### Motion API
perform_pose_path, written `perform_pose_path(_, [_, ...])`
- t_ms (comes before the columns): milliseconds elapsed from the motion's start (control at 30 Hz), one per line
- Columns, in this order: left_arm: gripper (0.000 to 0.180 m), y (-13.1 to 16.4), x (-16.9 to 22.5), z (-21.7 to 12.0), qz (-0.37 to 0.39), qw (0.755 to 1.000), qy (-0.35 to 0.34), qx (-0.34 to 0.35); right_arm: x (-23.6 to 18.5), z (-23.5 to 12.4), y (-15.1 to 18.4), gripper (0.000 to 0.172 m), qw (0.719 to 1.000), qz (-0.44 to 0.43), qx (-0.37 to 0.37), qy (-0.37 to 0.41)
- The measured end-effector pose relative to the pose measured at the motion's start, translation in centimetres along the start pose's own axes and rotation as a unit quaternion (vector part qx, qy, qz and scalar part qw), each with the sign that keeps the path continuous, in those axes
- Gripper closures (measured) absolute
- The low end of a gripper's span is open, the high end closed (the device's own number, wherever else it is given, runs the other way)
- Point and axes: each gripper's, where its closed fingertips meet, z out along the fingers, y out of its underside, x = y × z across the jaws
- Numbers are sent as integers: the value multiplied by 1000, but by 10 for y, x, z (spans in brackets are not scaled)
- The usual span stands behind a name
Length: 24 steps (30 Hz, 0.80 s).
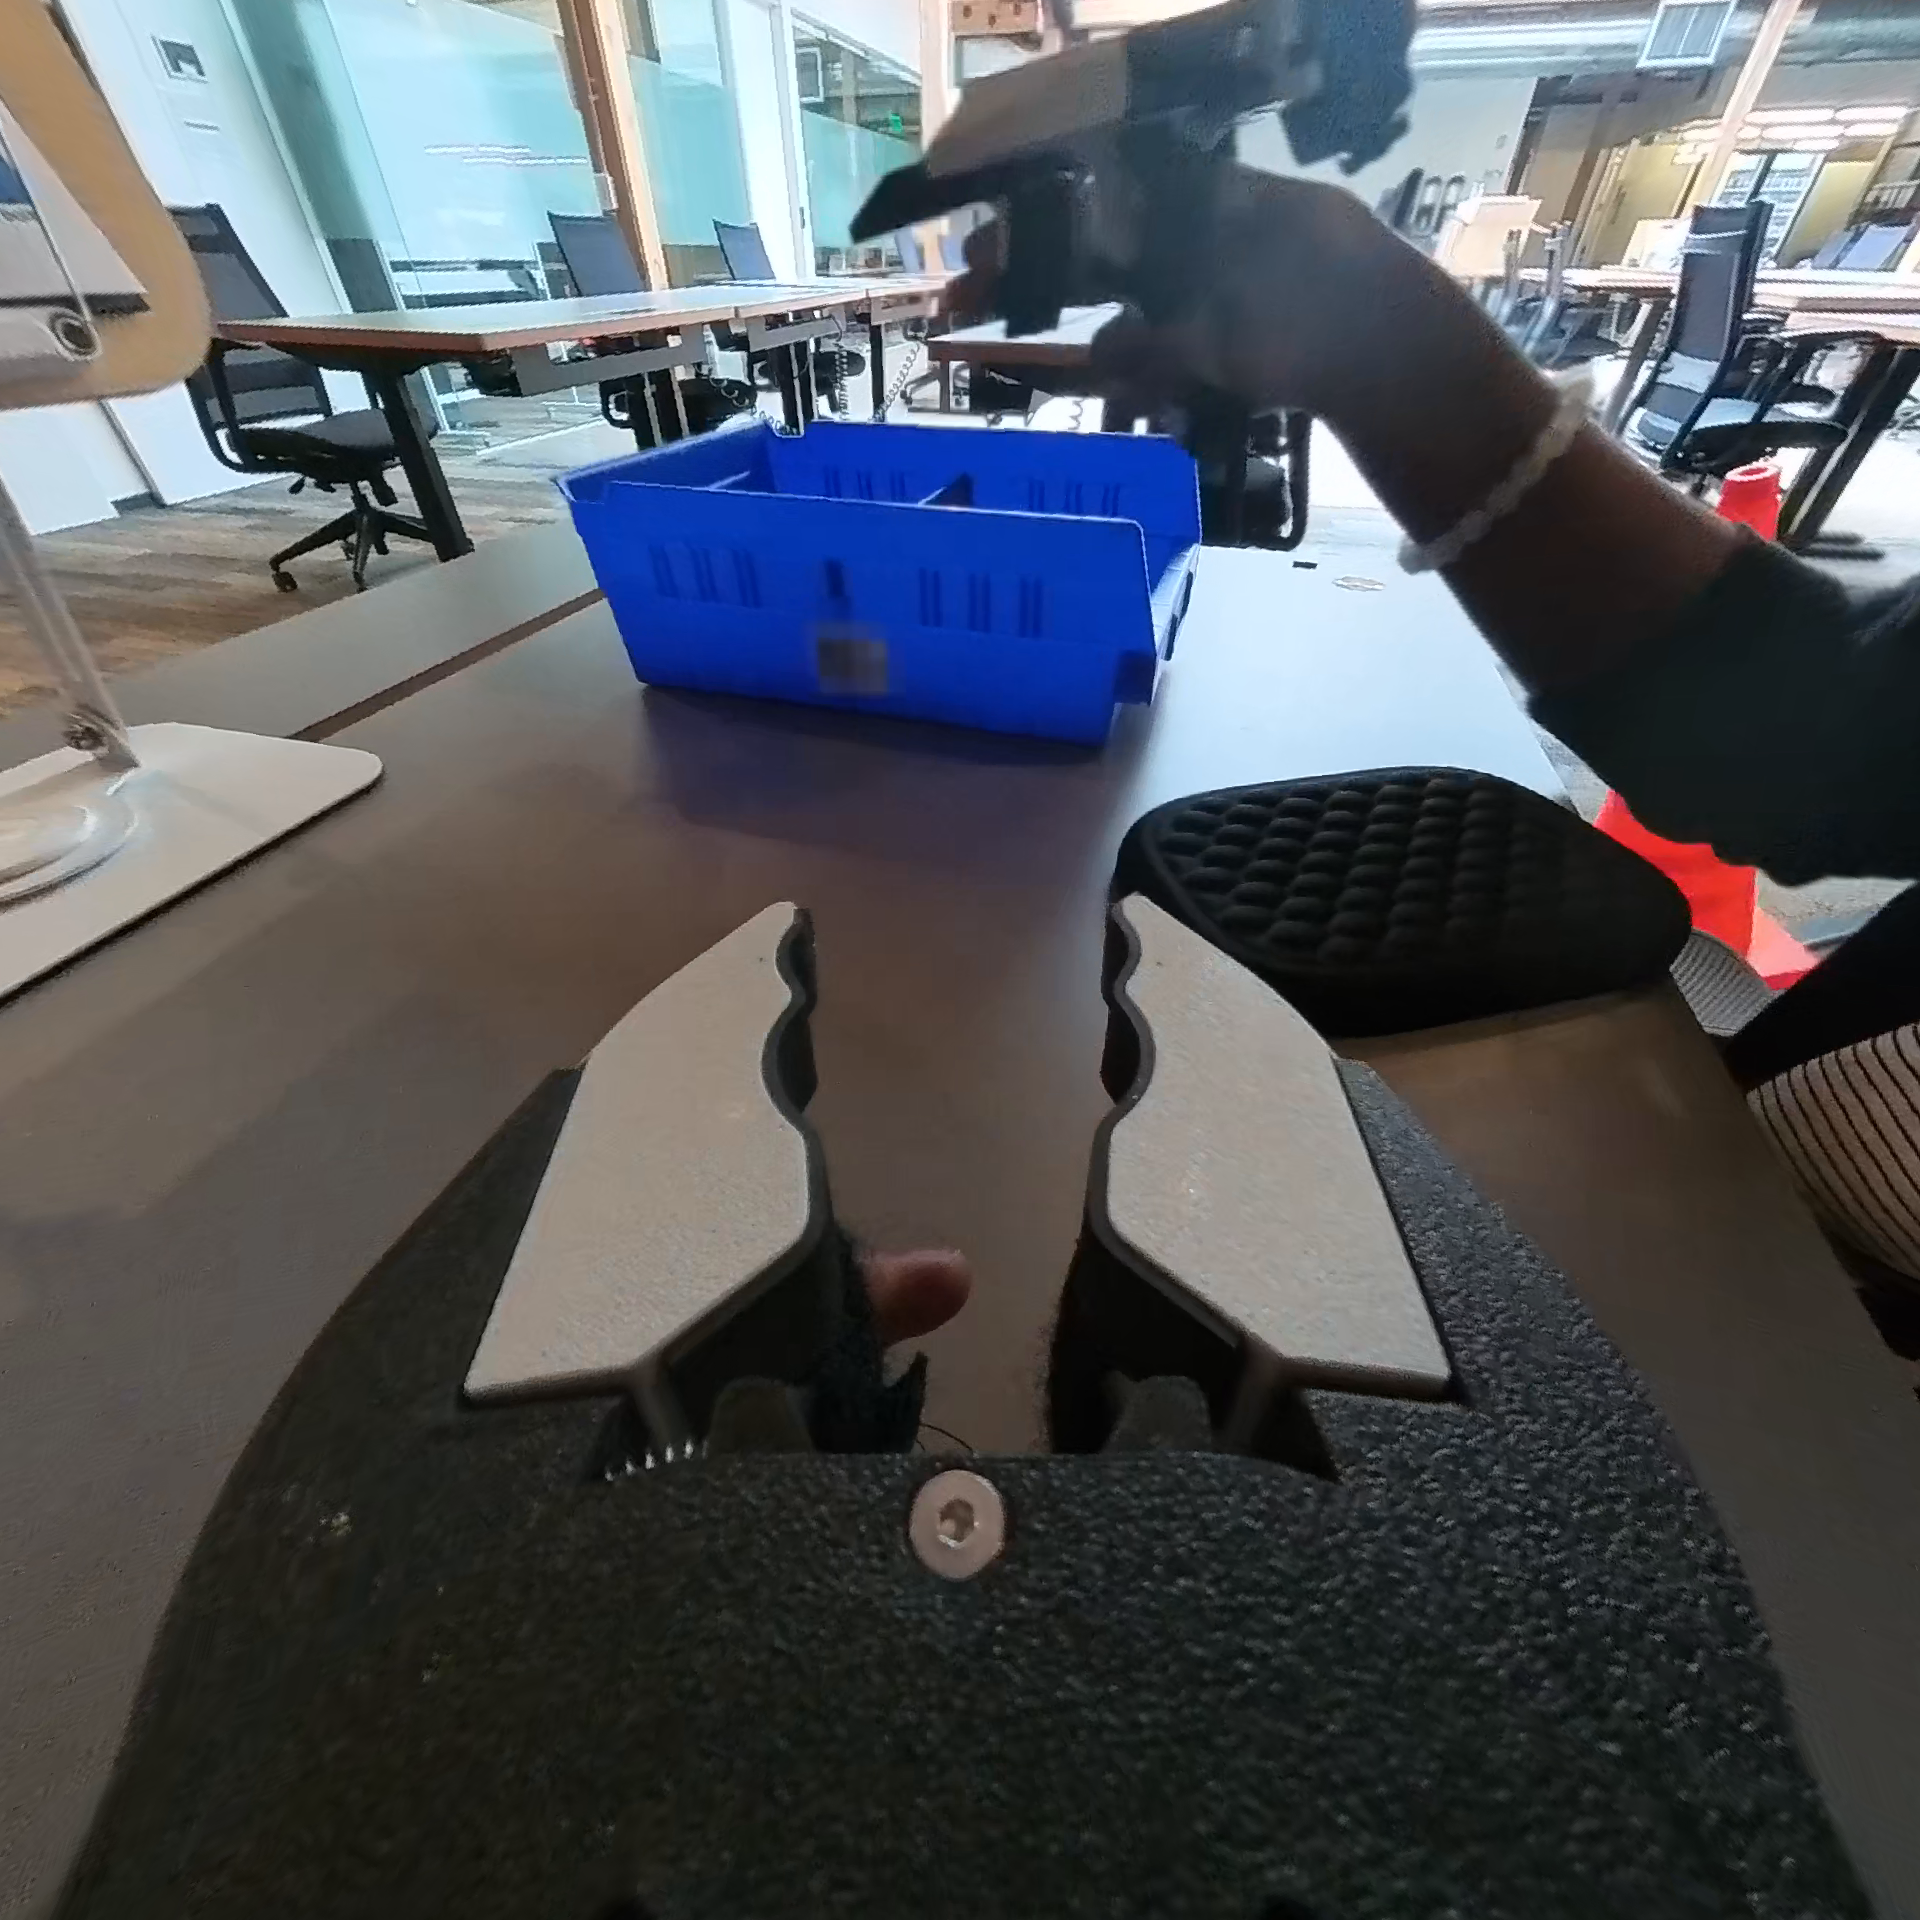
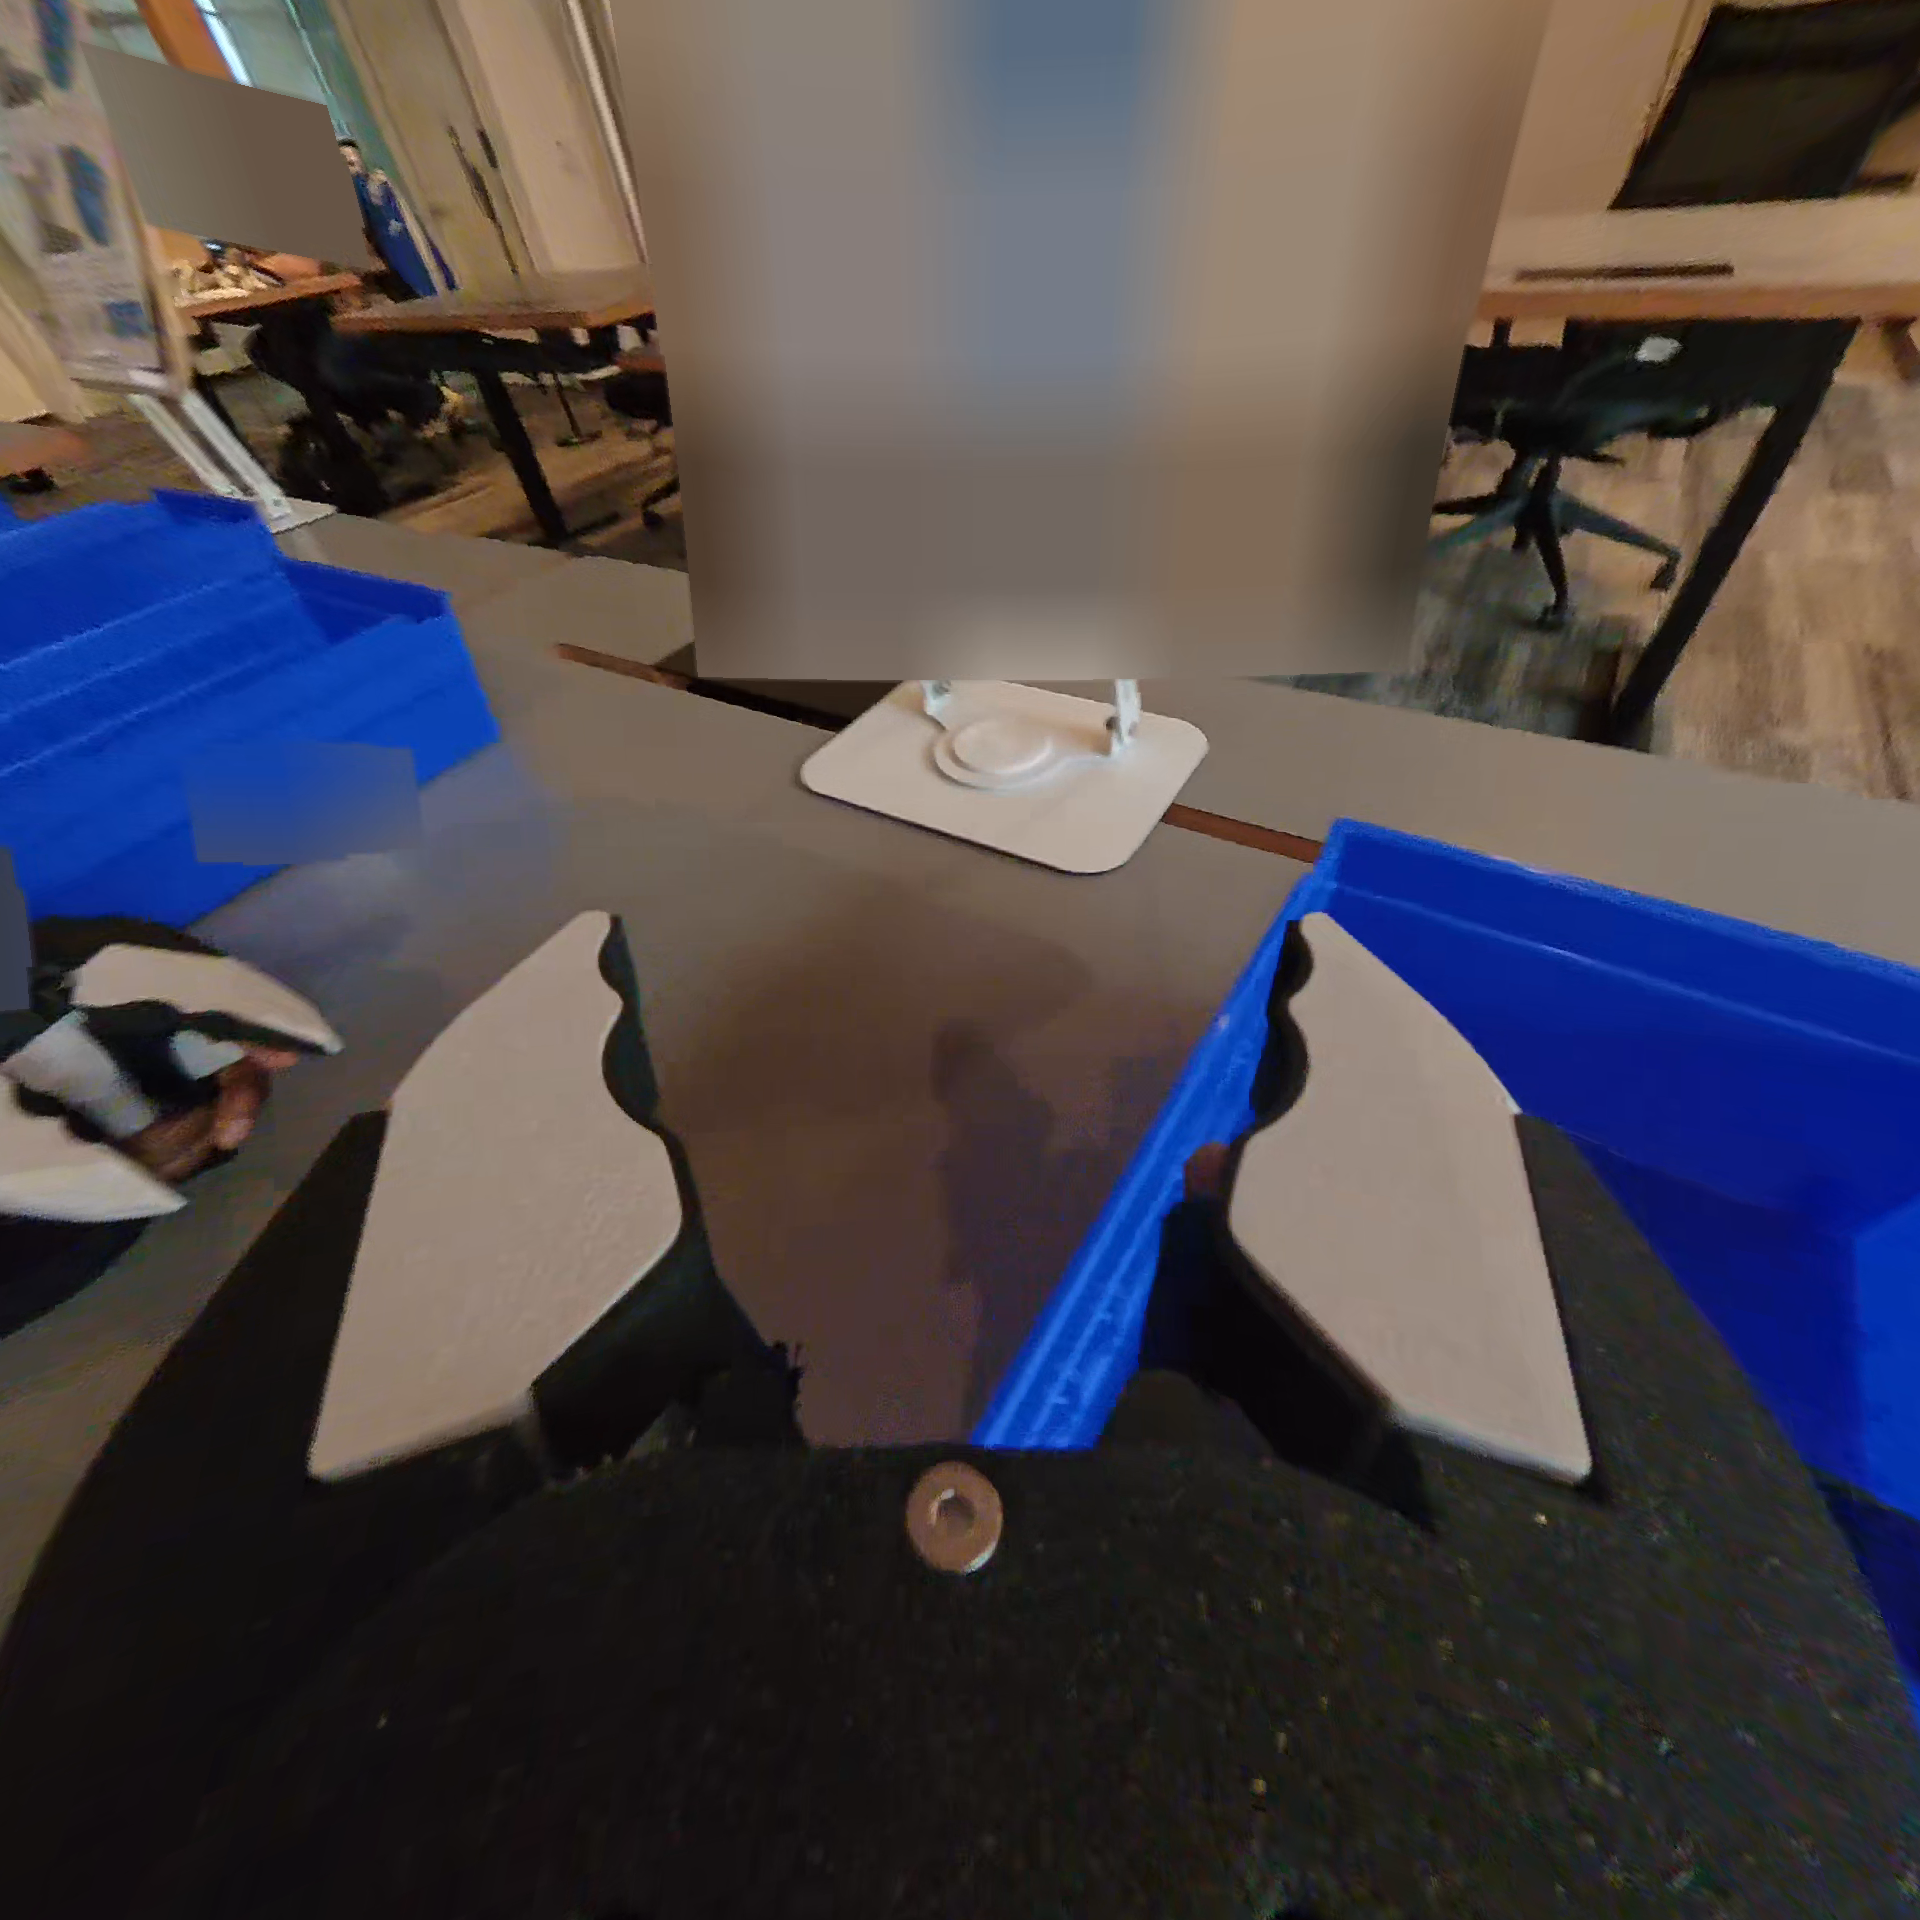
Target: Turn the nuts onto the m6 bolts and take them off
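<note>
Since nothing is being worked on right now, both tools are just parked in the air with nothing in them. Biggest thing first: the dark tabletop, mostly bare in the middle, which looks like the spot kept free for doing the threading.

Next, the blue bin sits out ahead of the left gripper, within easy reach. It has dividers inside, so I'd guess it sorts the hardware, but the view is too low to see what's in any compartment. A second blue bin sits right under the right gripper; its near wall runs between the fingers without being pinched, and the one bit of interior I can see looks bare. There's another blue bin off to the left in that view, contents hidden too.

Then there's a white stand base at the tabletop's far edge, plus a black mesh pad beside the left fingers.

Left fingers are partly open, holding nothing. Right fingers are spread wide, also empty.

As for the nuts and M6 bolts: I can't spot any. They're probably down in one of the bins, so I'd say a pick-up comes next.
</note>
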Motion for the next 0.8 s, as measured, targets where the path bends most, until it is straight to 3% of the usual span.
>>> perform_pose_path(200, [126,-12,-9,-10,-6,999,-31,2,-77,-10,0,80,996,-10,50,-77])
perform_pose_path(400, [126,-48,-25,-50,-5,993,-118,16,-102,-9,12,129,989,-45,130,-53])
perform_pose_path(533, [128,-77,-51,-115,6,974,-226,4,-106,-3,21,146,984,-78,159,-31])
perform_pose_path(633, [134,-91,-91,-189,1,938,-346,-27,-107,1,26,148,980,-128,150,-10])
perform_pose_path(733, [140,-78,-141,-263,-32,885,-453,-101,-113,4,29,146,975,-161,150,-9])
perform_pose_path(800, [153,-65,-168,-291,-65,865,-480,-132,-115,7,34,142,978,-156,135,-17])
